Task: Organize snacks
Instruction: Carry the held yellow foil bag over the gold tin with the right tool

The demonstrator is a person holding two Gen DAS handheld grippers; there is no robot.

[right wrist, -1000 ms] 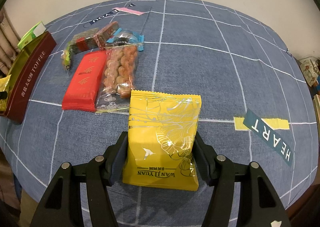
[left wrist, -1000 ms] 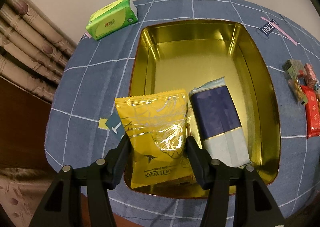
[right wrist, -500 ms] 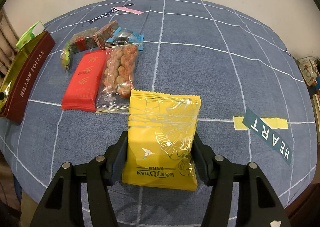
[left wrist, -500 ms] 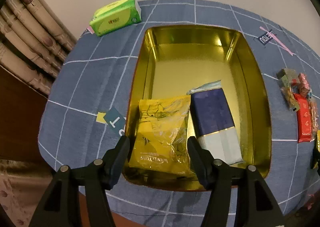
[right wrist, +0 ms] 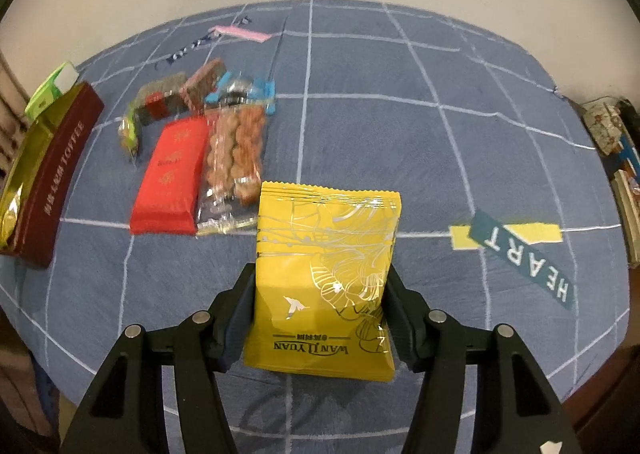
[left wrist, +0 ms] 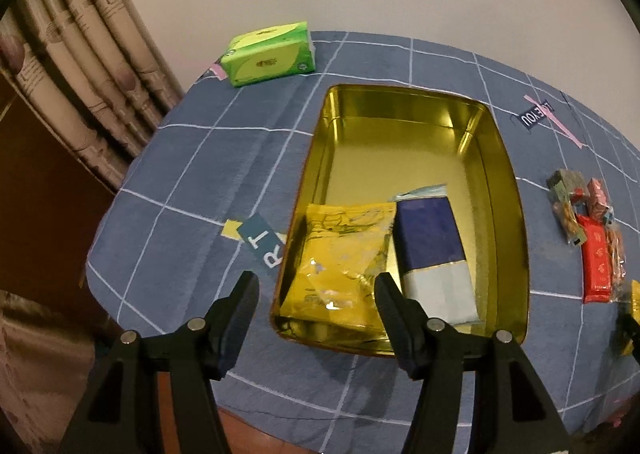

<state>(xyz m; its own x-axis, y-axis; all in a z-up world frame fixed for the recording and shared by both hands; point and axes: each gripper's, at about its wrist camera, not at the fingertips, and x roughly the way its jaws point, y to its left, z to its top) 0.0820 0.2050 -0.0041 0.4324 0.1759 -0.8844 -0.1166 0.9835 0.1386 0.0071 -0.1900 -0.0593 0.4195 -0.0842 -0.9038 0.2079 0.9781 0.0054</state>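
A gold tin (left wrist: 508,181) with maroon outer walls stands on the blue checked cloth. Inside its near end lie a yellow snack packet (left wrist: 340,266) and a blue-and-white packet (left wrist: 434,254), side by side. My left gripper (left wrist: 316,282) hovers open above the tin's near left corner, holding nothing. In the right wrist view, my right gripper (right wrist: 320,278) is shut on a second yellow packet (right wrist: 324,254), with both pads pressed on its sides. The tin (right wrist: 52,169) is at that view's far left.
A red packet (right wrist: 172,177), a clear bag of nuts (right wrist: 236,157) and several small wrapped candies (right wrist: 200,89) lie between the tin and my right gripper. A green tissue pack (left wrist: 272,53) sits behind the tin. A curtain (left wrist: 80,65) hangs at the left table edge.
My left gripper let go of its yellow packet, which now lies flat in the tin, and drew up and back. My right gripper's pads closed in on the other yellow packet.
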